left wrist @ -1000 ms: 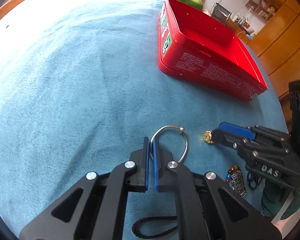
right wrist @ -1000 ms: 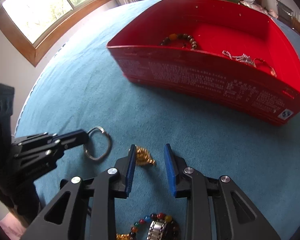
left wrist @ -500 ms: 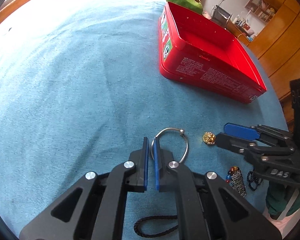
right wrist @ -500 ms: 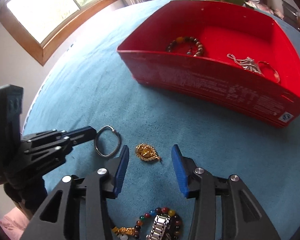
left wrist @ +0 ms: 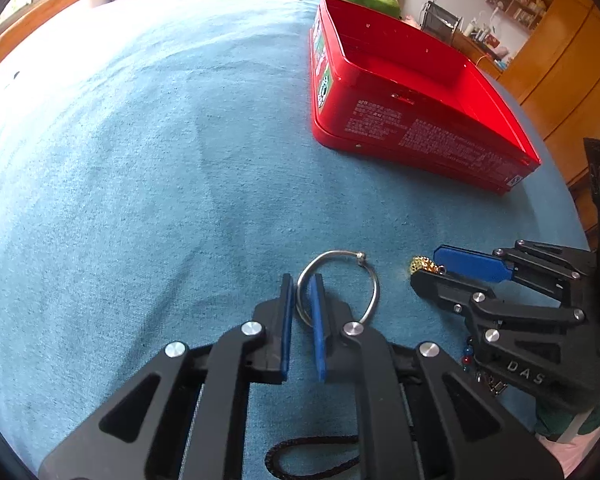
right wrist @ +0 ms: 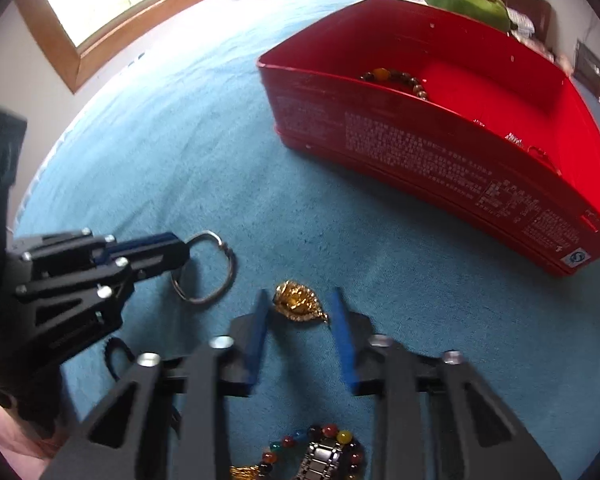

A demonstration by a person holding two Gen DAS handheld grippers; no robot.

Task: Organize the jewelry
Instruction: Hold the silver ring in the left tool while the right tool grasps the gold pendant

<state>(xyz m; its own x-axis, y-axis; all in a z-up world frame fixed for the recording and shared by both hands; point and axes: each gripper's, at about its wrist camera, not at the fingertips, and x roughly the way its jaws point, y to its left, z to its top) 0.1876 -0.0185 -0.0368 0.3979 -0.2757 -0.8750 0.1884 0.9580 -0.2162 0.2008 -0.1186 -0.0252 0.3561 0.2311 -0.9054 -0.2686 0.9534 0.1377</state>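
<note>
The left gripper point(left wrist: 300, 312) has its jaws slightly parted around the near-left arc of the silver ring point(left wrist: 338, 288), one blue pad inside the loop and one outside; contact cannot be confirmed, so the ring is straddled, not yet pinched. The right gripper point(right wrist: 300, 320) is spread wide, its fingers flanking the gold pendant point(right wrist: 298, 302), which lies flat on the blue cloth point(right wrist: 180, 140) between the tips, apparently untouched. Nearer the right-hand camera lie a beaded bracelet point(right wrist: 332, 446) and a metal-link piece point(right wrist: 320, 460). The red tin point(right wrist: 440, 152) stands far and to the right, already containing a bead bracelet point(right wrist: 396, 80). In my judgement, closing should be slow and level, tips pressed lightly into the cloth, so the thin ring and the low pendant are caught squarely rather than flicked away.
</note>
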